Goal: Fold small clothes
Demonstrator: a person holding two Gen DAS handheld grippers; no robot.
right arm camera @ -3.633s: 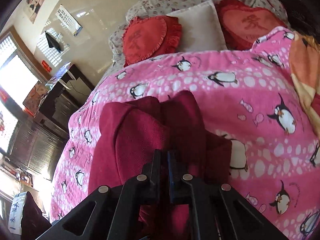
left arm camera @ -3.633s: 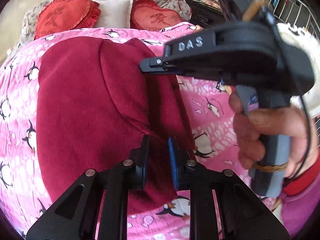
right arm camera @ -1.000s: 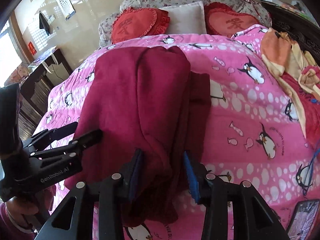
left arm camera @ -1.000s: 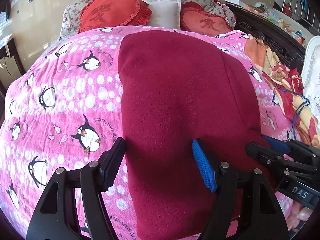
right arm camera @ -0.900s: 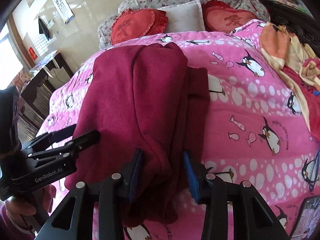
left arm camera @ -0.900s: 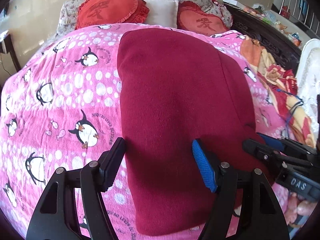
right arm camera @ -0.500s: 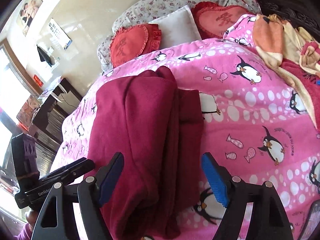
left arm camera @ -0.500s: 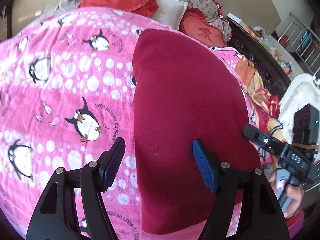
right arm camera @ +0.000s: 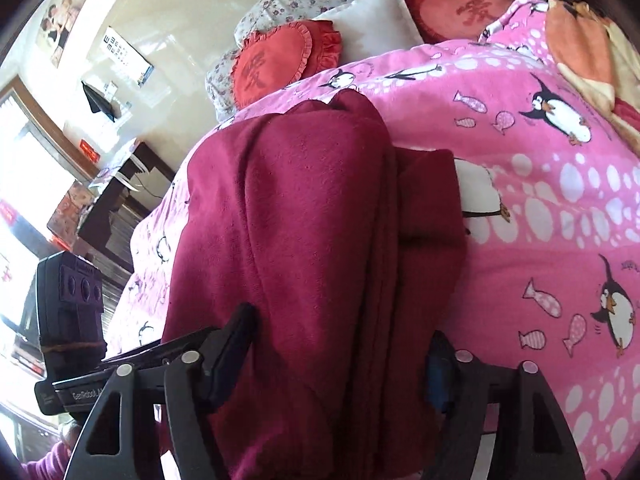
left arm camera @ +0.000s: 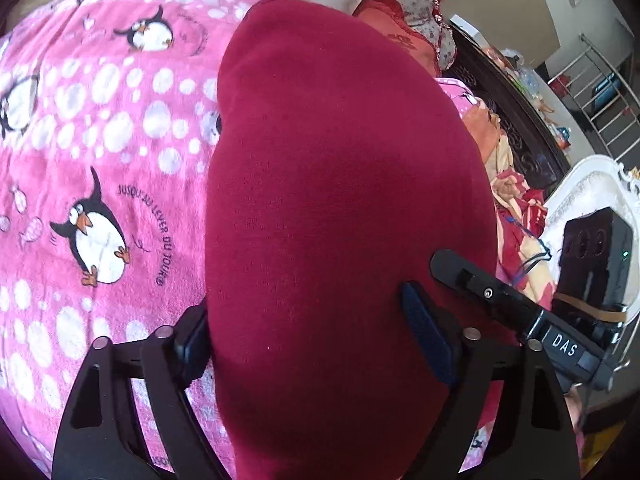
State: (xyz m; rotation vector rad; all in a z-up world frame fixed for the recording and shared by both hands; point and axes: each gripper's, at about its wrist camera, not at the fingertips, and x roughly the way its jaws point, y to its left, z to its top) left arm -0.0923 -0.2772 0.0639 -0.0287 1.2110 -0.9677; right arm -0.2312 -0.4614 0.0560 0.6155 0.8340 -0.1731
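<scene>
A dark red fleece garment (left arm camera: 344,184) lies folded into a long strip on the pink penguin blanket (left arm camera: 100,128). My left gripper (left arm camera: 308,336) straddles the strip's near end. Its jaws are opening, the left finger at the cloth's left edge and the blue pad (left arm camera: 424,332) resting on top. In the right wrist view the garment (right arm camera: 304,208) shows stacked layers and a narrower flap on its right. The right gripper (right arm camera: 336,356) has its jaws closing around that near end, with cloth filling the gap. Each gripper also shows in the other's view: the right gripper (left arm camera: 500,296) and the left gripper (right arm camera: 68,320).
Two red heart cushions (right arm camera: 276,60) and a white pillow (right arm camera: 372,20) lie at the bed's head. An orange and red patterned blanket (left arm camera: 516,200) is bunched along the right side. A dark wooden bed frame (left arm camera: 520,120) and a white chair (left arm camera: 592,192) stand beyond it.
The right jaws let go of the pinched fold, spread wide, then narrowed around more cloth. The left jaws widened a little. Both cameras tilted and came closer to the garment.
</scene>
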